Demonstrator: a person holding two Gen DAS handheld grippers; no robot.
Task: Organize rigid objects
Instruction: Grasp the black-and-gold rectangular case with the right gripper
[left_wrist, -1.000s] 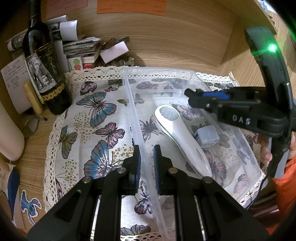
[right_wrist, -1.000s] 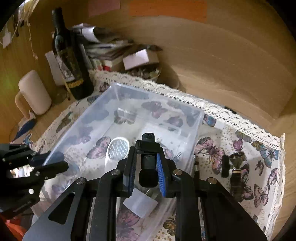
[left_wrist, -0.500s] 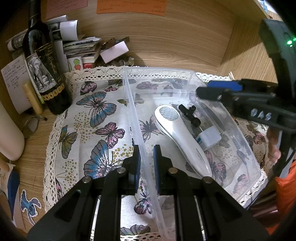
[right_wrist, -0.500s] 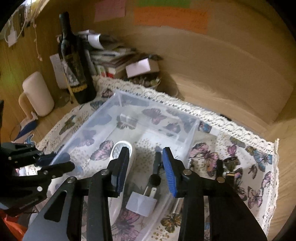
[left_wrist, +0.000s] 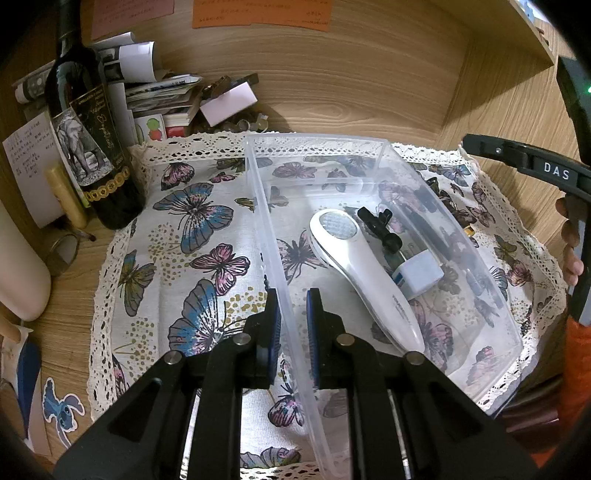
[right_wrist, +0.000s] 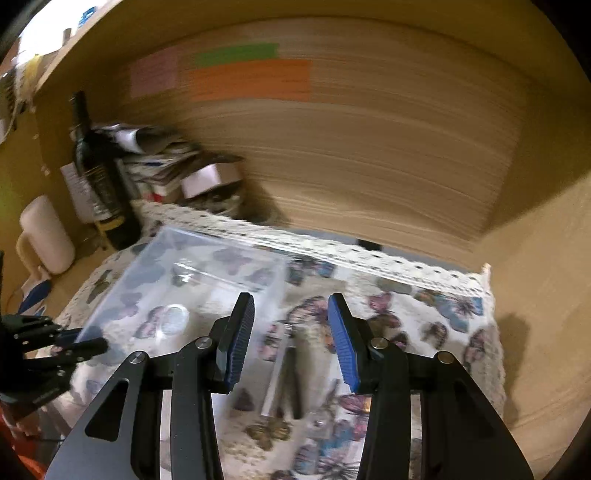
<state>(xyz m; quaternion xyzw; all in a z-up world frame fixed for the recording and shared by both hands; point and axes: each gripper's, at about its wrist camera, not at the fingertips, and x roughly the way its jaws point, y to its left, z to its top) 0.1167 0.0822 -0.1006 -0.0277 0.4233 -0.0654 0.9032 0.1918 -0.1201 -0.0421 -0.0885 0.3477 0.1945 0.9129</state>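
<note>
Meanwhile, we are pinching the near left wall of the clear rectangular plastic bin (left_wrist: 384, 140) with our left gripper (left_wrist: 293, 325), its blue-padded jaws closed on the thin plastic. We are keeping the bin on the butterfly-print cloth with a lace border (left_wrist: 207, 236) that is covering the wooden desk (left_wrist: 74, 280). Inside the bin we are seeing a white handheld device with a round mesh head (left_wrist: 358, 266), a small black clip-like part (left_wrist: 380, 229) just beside it, and a white cube-shaped plug (left_wrist: 421, 273) touching the device's right side. Our right gripper (right_wrist: 291, 332) has just been opening and is hanging with its jaws apart and empty above the cloth, just right of the bin, over blurred small objects we cannot identify. A dark wine bottle (left_wrist: 92, 147) is standing at the cloth's far left corner
</note>
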